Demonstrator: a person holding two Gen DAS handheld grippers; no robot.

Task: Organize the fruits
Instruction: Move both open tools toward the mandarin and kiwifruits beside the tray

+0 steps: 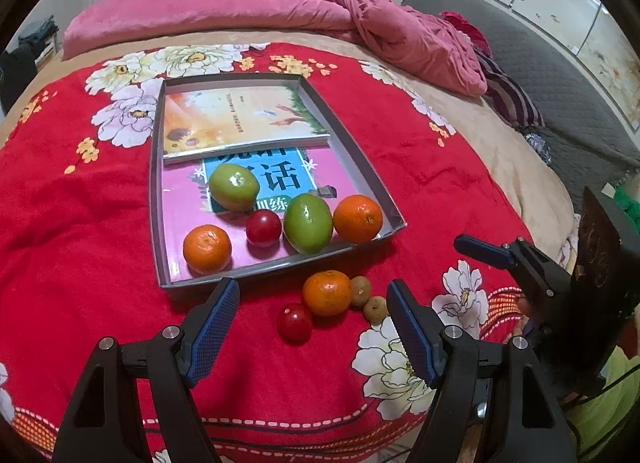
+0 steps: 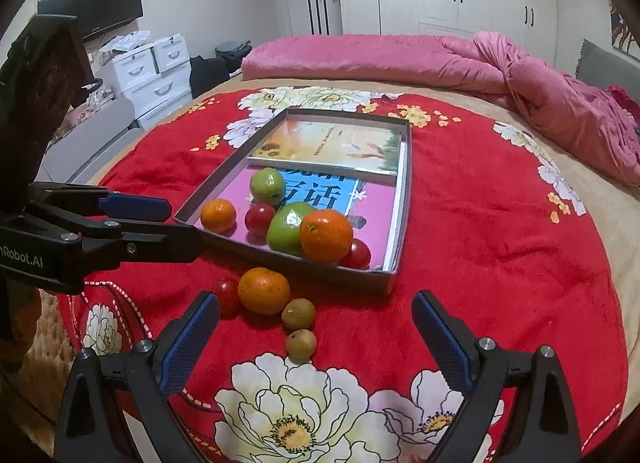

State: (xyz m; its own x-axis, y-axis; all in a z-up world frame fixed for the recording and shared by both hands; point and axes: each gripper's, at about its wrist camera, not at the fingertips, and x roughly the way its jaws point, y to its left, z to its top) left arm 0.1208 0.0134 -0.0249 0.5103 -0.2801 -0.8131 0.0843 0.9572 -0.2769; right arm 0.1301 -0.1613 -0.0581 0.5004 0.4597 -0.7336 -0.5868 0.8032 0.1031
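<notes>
A shallow grey tray (image 1: 157,199) (image 2: 404,199) lies on the red floral blanket. It holds two books, two green fruits (image 1: 234,187) (image 1: 308,223), two oranges (image 1: 207,249) (image 1: 357,218) and a red tomato (image 1: 263,227); the right wrist view shows a second tomato (image 2: 357,254) behind the near orange (image 2: 326,235). In front of the tray lie an orange (image 1: 327,292) (image 2: 264,290), a tomato (image 1: 294,322) (image 2: 227,293) and two small brown longans (image 1: 360,290) (image 1: 375,308) (image 2: 298,314) (image 2: 301,344). My left gripper (image 1: 312,327) is open just before the loose fruits. My right gripper (image 2: 316,343) is open around the longans.
The red floral blanket (image 1: 80,223) covers a bed, with a pink duvet (image 1: 280,3) bunched at the far side. The right gripper's body (image 1: 540,275) shows at the right of the left wrist view; the left gripper's body (image 2: 80,231) shows at the left of the right wrist view. White drawers (image 2: 152,67) stand beside the bed.
</notes>
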